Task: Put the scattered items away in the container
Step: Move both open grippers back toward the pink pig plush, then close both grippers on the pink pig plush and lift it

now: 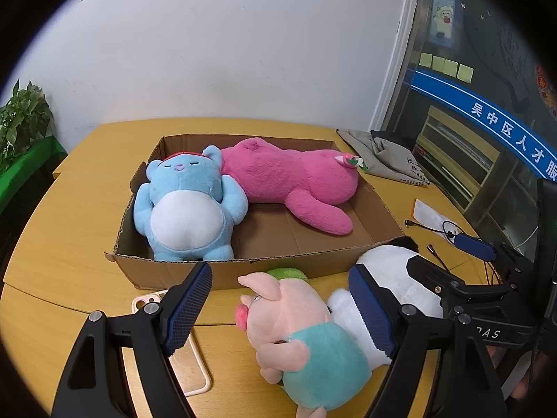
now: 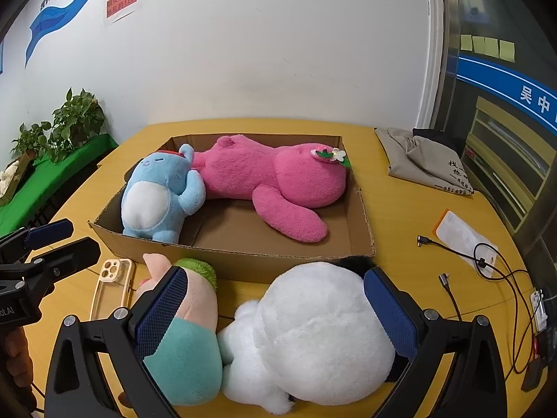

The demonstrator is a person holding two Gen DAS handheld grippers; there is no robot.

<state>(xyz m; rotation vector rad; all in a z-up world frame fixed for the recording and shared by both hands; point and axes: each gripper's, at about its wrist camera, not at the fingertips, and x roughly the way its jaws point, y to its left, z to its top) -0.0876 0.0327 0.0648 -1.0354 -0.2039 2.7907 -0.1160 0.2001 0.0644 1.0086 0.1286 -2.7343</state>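
A shallow cardboard box [image 1: 278,268] [image 2: 222,257] on the yellow table holds a blue plush [image 1: 188,209] [image 2: 156,202] at its left and a pink plush [image 1: 292,181] [image 2: 275,184] across its back. In front of the box lie a pig plush with a teal shirt [image 1: 306,341] [image 2: 188,348] and a white plush [image 1: 393,268] [image 2: 313,331], side by side. My left gripper [image 1: 285,310] is open, its fingers either side of the pig. My right gripper [image 2: 275,310] is open around the white plush and the pig's back.
A phone case [image 1: 188,365] [image 2: 111,285] lies on the table left of the pig. A grey cloth bag [image 2: 424,160], a paper packet [image 2: 466,237] and cables [image 2: 487,268] lie at the right. Potted plants [image 2: 66,122] stand far left.
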